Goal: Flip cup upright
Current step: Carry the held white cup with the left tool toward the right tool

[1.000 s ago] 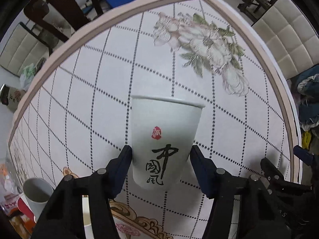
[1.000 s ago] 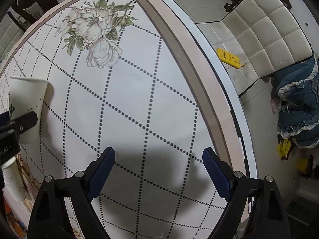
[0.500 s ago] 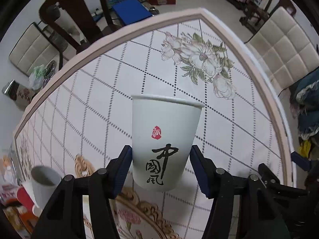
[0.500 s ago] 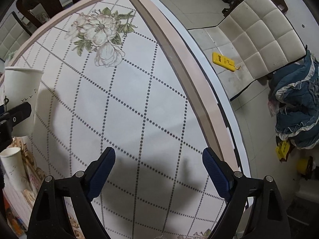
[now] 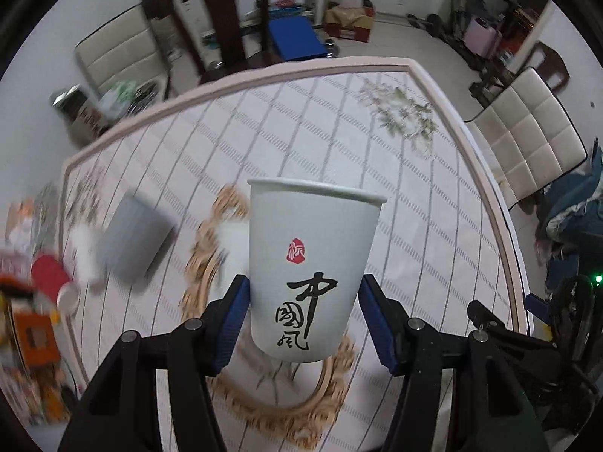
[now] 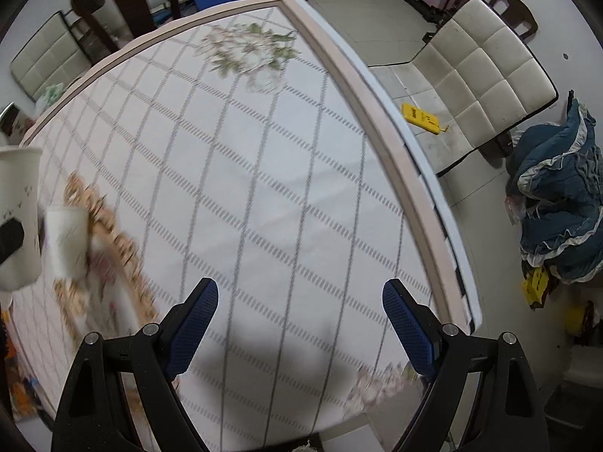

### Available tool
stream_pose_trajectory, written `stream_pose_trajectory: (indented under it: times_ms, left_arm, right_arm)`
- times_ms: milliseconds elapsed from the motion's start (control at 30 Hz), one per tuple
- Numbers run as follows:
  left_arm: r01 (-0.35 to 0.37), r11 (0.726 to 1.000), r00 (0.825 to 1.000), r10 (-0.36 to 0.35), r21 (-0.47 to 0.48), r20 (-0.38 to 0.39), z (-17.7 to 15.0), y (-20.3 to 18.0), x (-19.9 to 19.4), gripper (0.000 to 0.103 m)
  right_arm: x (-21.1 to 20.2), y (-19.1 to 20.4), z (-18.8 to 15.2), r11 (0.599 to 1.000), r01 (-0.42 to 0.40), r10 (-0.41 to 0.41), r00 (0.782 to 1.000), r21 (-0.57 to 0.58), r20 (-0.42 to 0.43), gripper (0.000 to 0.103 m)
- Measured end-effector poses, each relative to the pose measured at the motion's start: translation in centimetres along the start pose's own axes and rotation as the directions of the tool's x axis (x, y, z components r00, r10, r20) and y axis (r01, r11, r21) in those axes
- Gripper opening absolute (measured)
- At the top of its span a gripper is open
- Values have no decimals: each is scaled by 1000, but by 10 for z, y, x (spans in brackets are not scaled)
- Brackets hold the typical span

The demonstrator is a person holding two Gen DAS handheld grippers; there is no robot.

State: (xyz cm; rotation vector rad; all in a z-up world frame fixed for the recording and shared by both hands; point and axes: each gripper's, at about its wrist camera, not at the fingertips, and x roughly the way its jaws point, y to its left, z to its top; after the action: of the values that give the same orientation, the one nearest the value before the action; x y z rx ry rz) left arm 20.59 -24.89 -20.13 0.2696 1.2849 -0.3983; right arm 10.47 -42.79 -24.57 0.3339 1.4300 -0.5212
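Note:
My left gripper (image 5: 303, 316) is shut on a white paper cup (image 5: 311, 260) with black calligraphy and a red seal. The cup is upright, rim up, held in the air above the table. It also shows at the left edge of the right wrist view (image 6: 17, 222), with a left finger across it. My right gripper (image 6: 299, 320) is open and empty above the table's near right part.
The table (image 6: 264, 173) has a diamond-grid cloth with a flower print. A grey cup (image 5: 133, 241) and clutter stand at the left. Another white paper cup (image 6: 68, 241) stands by the gold ornament. White chairs (image 6: 486, 64) and blue cloth (image 6: 557, 203) are right of the table.
Both grippers have risen and tilted, so more of the room and table shows. The left gripper still holds the cup upright. The right gripper stays open.

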Motion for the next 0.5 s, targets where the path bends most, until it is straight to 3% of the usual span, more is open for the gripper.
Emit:
stream_pose_trajectory:
  times_ms: [267, 500]
  left_arm:
    - [16, 980, 997, -31, -199, -71, -87, 62, -8, 56]
    - [93, 913, 972, -170, -398, -163, -137, 93, 39, 56]
  right_arm:
    - [-4, 47, -65, 998, -26, 25, 1000, -58, -13, 90]
    - [15, 64, -90, 997, -27, 24, 999, -69, -41, 91]
